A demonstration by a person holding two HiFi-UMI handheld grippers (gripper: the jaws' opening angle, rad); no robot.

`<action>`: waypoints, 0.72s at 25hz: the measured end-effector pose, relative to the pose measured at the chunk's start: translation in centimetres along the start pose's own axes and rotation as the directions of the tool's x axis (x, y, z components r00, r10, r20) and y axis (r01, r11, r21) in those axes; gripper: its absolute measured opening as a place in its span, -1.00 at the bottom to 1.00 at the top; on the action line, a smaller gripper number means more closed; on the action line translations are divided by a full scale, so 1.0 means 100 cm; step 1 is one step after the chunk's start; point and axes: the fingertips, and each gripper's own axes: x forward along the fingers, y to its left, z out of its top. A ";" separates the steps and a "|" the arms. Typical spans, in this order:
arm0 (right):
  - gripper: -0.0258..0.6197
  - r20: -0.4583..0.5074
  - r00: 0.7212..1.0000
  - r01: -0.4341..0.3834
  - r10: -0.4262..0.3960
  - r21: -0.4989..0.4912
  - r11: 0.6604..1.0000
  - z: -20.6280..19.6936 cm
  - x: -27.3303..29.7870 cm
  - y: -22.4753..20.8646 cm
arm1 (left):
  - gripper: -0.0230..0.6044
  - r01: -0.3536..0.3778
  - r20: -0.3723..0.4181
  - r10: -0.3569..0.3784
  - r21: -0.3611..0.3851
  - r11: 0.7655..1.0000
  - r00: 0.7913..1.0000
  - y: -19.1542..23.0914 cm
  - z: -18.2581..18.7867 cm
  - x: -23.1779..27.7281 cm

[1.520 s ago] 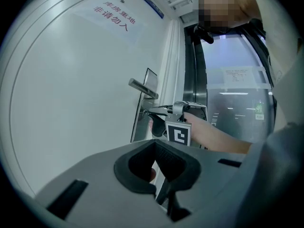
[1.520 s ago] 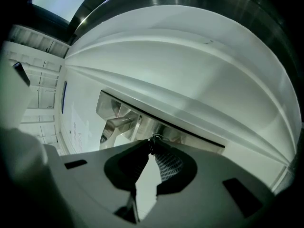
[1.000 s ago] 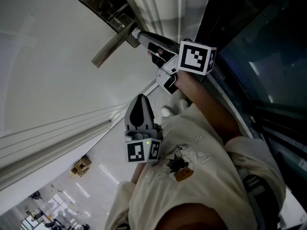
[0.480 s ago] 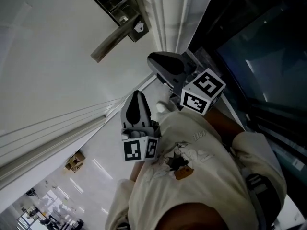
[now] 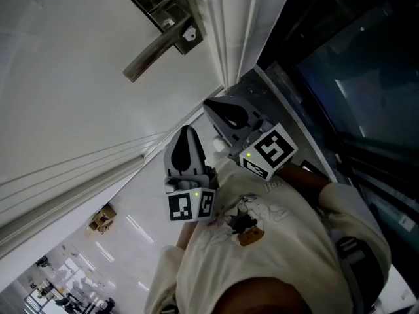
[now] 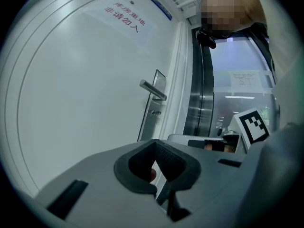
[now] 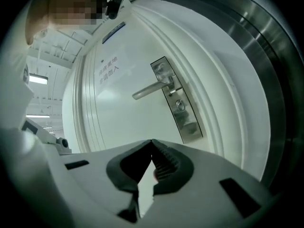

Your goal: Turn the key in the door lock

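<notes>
Both tools hang well short of the door handle [image 5: 154, 56], down by the person's chest, and neither touches the door [image 5: 65, 84]. The right tool [image 5: 208, 104] points up toward the handle. Its jaws are brought together tip to tip with nothing between them, as the right gripper view shows plainly. The left tool [image 5: 186, 129], farther from the handle, is likewise closed and empty. The lock cylinder [image 7: 179, 105] sits just below the handle, on the metal plate [image 7: 186, 125] that also carries the handle.

The risk, I'd say, lies in the approach. With its jaws together the right tool cannot take a key, so it must part them before it arrives or it will only knock the cylinder. Coming in at a slant could also let the jaws slip off a thin key head, or catch the handle above it.

I cannot tell whether a key stands in the cylinder; it is too small in every view. In the head view the plate's far end, beyond the handle, is cut off at the picture's edge.
</notes>
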 end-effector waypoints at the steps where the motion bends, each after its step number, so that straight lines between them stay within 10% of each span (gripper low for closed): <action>1: -0.90 0.001 1.000 0.012 -0.012 -0.010 1.000 -0.001 -0.002 0.000 | -0.91 -0.003 0.000 0.003 0.001 1.000 1.000 -0.002 0.000 -0.002; 18: -0.90 0.005 1.000 -0.014 0.014 0.031 0.999 -0.004 -0.059 0.013 | -0.91 -0.087 -0.068 0.087 0.010 0.996 0.994 -0.039 -0.029 -0.037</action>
